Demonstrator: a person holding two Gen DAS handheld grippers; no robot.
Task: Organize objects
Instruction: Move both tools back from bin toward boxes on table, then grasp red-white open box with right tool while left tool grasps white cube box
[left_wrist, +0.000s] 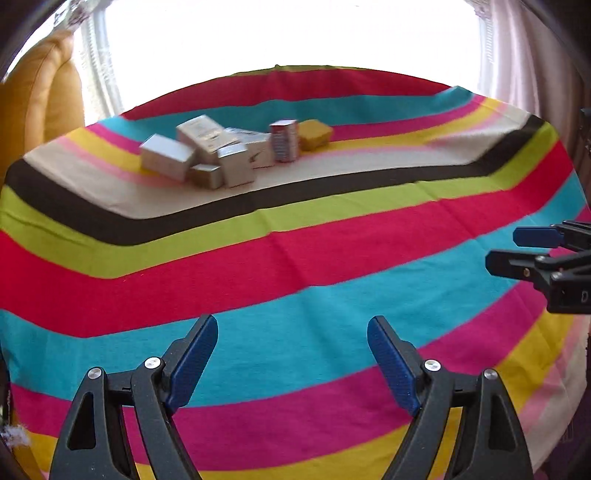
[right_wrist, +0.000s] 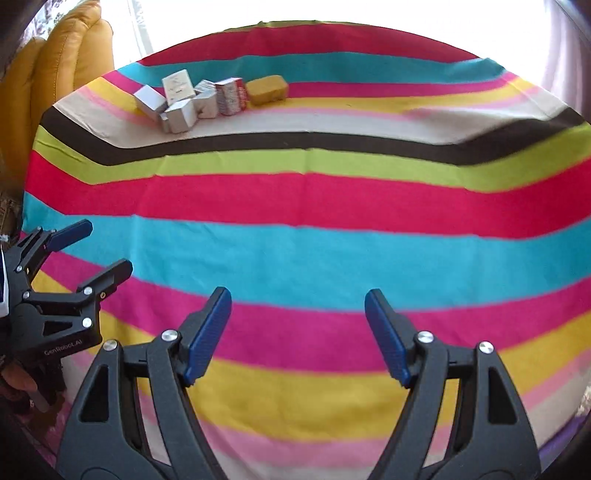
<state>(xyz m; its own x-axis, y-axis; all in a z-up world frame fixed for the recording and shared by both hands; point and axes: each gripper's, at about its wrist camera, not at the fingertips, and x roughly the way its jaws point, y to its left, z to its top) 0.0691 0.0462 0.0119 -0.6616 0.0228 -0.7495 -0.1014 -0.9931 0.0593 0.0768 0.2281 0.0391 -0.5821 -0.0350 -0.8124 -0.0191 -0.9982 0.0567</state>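
The left gripper (left_wrist: 291, 363) hung over the striped cloth (left_wrist: 295, 266) with its jaws spread wide and nothing between the blue pads (left_wrist: 194, 363). The right gripper (right_wrist: 297, 336) stood just as wide, also empty, over the pink and yellow bands near the close edge of the table. Each gripper showed in the other's view: the right one at about three o'clock from the left wrist, the left one at about eight o'clock from the right wrist, well apart.

The things to organize sat far off, at about eleven o'clock in both views, huddled on the cream band beyond the dark stripe. There was a cluster of silver-grey boxes (right_wrist: 177, 105) (some leaning on one another, the count hard to fix through blur), a red and white carton (right_wrist: 231, 96) standing upright just beside them, and a yellow sponge-like block (right_wrist: 266, 89) at the cluster's right end. A yellow leather chair (right_wrist: 70, 48) stood past the table's left edge, by a bright window.
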